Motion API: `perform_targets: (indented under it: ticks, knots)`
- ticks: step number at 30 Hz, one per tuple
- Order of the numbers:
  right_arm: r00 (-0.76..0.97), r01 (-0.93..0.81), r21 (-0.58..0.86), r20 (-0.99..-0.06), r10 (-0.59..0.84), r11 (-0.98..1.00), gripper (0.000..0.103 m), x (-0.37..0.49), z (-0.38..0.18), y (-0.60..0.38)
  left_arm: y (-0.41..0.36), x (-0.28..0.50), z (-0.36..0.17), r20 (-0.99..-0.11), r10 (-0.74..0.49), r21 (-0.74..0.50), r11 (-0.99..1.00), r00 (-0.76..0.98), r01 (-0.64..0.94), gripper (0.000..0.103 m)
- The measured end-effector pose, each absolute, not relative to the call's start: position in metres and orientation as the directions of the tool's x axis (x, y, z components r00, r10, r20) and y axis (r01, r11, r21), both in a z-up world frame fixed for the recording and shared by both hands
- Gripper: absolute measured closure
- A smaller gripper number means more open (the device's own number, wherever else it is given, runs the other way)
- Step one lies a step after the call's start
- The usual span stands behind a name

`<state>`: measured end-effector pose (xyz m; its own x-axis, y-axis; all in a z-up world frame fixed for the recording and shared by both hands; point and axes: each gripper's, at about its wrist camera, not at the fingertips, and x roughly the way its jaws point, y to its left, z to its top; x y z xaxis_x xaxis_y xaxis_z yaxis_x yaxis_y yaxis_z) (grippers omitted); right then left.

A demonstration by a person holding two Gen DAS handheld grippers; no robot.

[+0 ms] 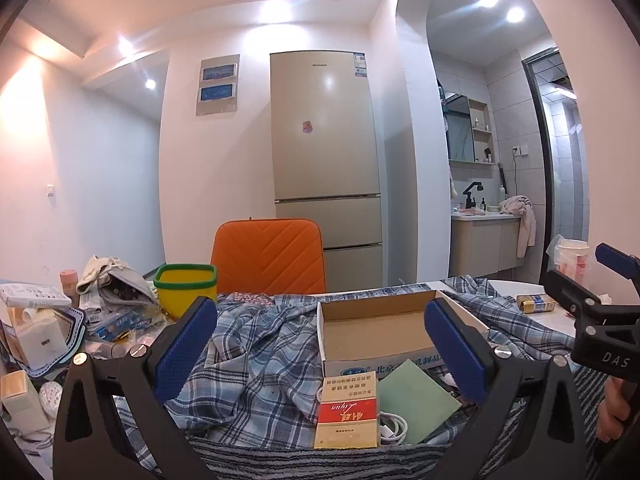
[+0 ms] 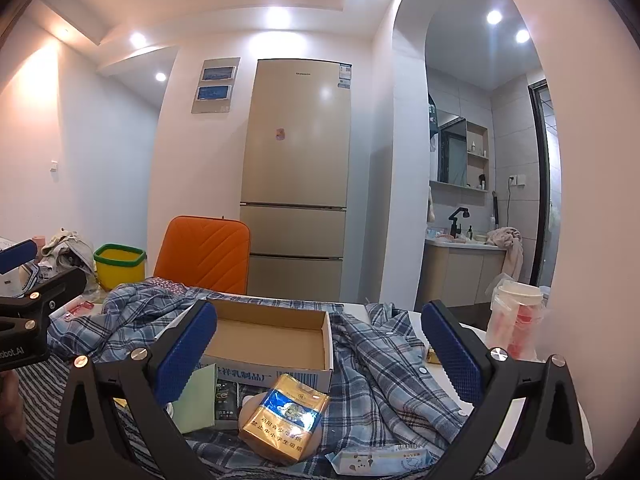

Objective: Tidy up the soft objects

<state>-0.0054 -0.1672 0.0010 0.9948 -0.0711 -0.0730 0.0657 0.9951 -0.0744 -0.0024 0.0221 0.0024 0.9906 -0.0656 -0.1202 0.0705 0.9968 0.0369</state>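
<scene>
Left wrist view: the left tool (image 1: 320, 344) stands wide and empty, nearly level, with the plaid shirt (image 1: 256, 344) spread just below and ahead, its length running across the bench (image 1: 552, 322). The right tool (image 2: 320, 344), equally wide and empty, hovers level over the shirt's right half; the cardboard box (image 1: 380, 320) sits on the cloth between them, so neither hand looks clearly nearer.

A white bench (image 2: 472, 376) carries a plaid shirt (image 2: 384, 364) spread ahead of the tool. Left of it stands a yellow bin (image 2: 119, 266); right, a plastic cup (image 2: 516, 320).
</scene>
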Motion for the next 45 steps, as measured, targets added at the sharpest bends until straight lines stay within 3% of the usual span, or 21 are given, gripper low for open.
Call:
perform_targets:
  ticks: [29, 40, 45]
  knots:
    - [0.996, 0.066, -0.016, -0.06, -0.066, 0.998, 0.0, -0.009, 0.003, -0.18, 0.028, -0.015, 0.009, -0.059, -0.072, 0.015, 0.997, 0.996, 0.073, 0.0]
    - [0.996, 0.09, 0.028, 0.017, -0.091, 0.996, 0.0, -0.023, 0.01, -0.188, 0.03, -0.023, 0.011, -0.015, -0.087, 0.011, 0.996, 0.996, 0.087, 0.0]
    - [0.993, 0.111, 0.068, 0.033, -0.113, 0.992, 0.0, -0.025, 0.019, -0.196, 0.032, -0.015, 0.016, -0.051, -0.113, -0.011, 0.994, 0.992, 0.113, 0.0]
